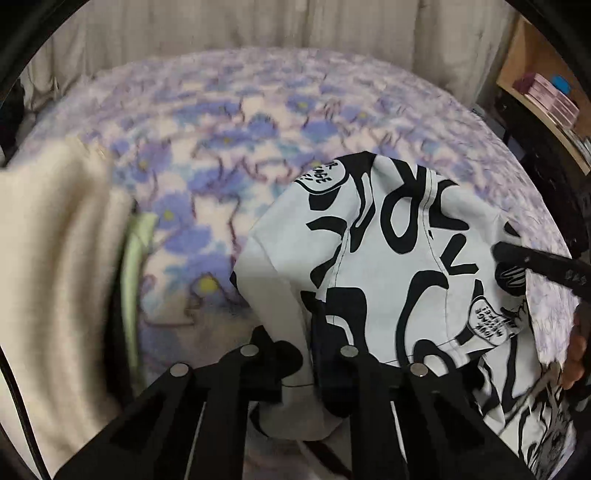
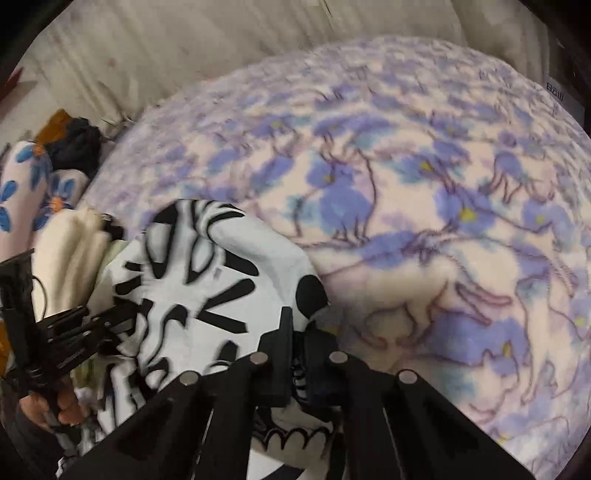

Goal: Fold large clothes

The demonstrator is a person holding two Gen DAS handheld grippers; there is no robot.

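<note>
Black-and-white printed garment (image 1: 388,258) lies bunched at six o'clock on the floral blanket (image 1: 221,122); left gripper (image 1: 299,354) and right gripper (image 2: 299,343) each pinch its cloth tight, likely to lift and spread it.

Bed: covered by a fleece blanket (image 1: 229,122) printed with blue-violet flowers on cream, filling most of both views.
Back wall: pale, vertically pleated curtain (image 1: 258,26) behind the bed.
Right side: wooden shelf (image 1: 532,70) holding what may be pink boxes, blurred.
Left side: floral pillow (image 2: 26,181).
Light: soft, even, indoor.
</note>
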